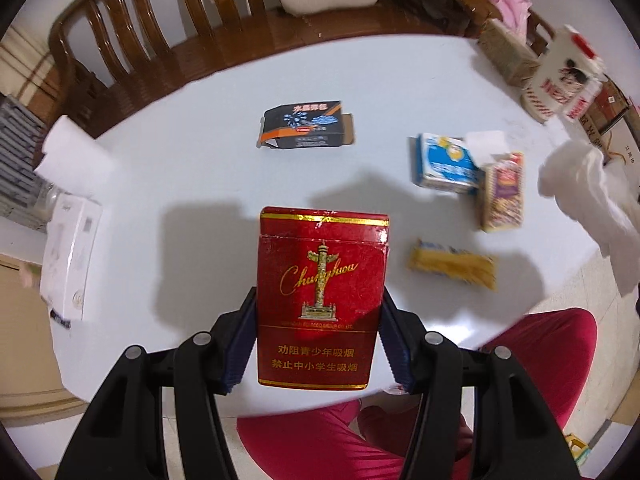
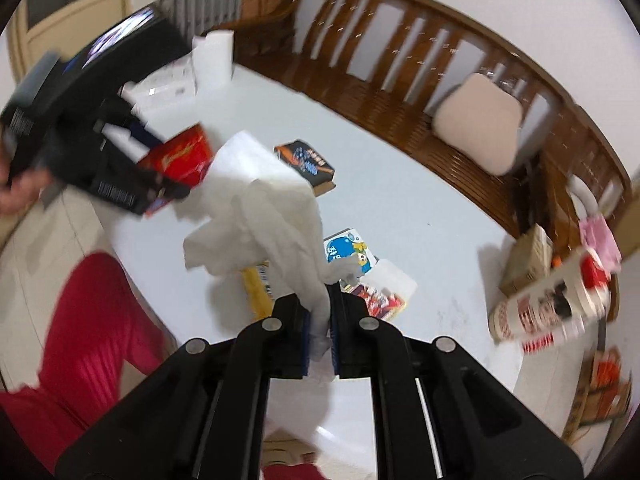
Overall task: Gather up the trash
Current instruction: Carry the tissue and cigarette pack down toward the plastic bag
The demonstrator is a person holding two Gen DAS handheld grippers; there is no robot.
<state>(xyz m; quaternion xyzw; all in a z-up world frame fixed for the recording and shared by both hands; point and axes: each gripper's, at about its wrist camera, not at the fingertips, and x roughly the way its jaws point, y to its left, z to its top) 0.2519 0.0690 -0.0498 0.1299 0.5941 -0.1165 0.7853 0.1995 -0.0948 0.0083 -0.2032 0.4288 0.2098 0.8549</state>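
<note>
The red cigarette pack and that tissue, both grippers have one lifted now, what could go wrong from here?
1. The left gripper clamps only the lower half of the red cigarette pack; its top stands free, so a quick swing might tip it out.
2. The right gripper pinches just one corner of the white tissue; the loose bulk hangs out and could tear or snag.
3. The tissue hangs close to the left gripper in the right wrist view, so the two might tangle.

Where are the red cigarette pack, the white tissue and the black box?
red cigarette pack (image 1: pixel 320 300): left wrist view, front face.
white tissue (image 2: pixel 264 208): right wrist view, crumpled middle.
black box (image 1: pixel 304 124): left wrist view, printed top.
</note>
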